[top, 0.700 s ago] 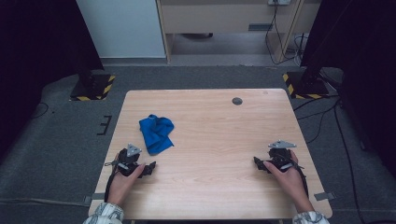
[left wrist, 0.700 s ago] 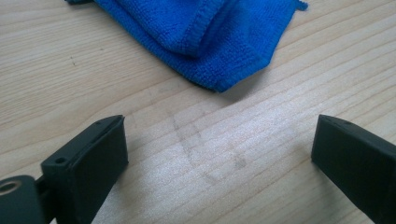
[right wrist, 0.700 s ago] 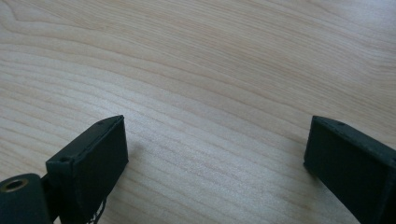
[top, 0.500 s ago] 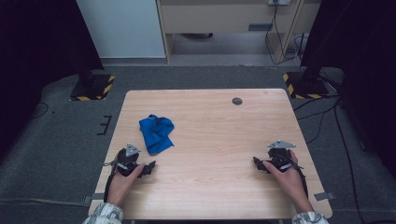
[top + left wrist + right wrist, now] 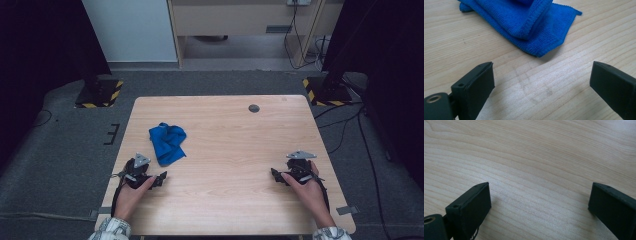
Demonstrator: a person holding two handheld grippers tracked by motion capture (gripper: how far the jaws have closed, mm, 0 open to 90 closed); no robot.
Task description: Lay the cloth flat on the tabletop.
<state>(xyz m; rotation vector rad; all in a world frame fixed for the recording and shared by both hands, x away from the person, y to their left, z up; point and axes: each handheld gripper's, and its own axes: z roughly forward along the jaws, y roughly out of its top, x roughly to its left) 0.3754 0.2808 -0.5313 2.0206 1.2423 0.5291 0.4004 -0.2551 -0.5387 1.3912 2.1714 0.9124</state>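
My left gripper (image 5: pixel 161 178) rests low on the wooden table (image 5: pixel 230 145) with its jaws spread wide and nothing between them. Just ahead of it lies the blue cloth (image 5: pixel 524 22), bunched and folded over on itself, its nearest corner a short reach beyond my jaw tips and not touching them. From the high view the cloth (image 5: pixel 167 142) sits just ahead of that gripper and slightly toward my right hand.

My right gripper (image 5: pixel 276 175) is well apart from the cloth, far off to the side, also with its jaws wide apart and empty over bare wood.

As I judge it, the work on the cloth has not begun: it is untouched and crumpled, and neither gripper has hold of it. What is left is all of it, starting with moving my left gripper forward to take the near edge. I can't quite tell from here how many layers the fold holds, so the first pinch may catch more than one.
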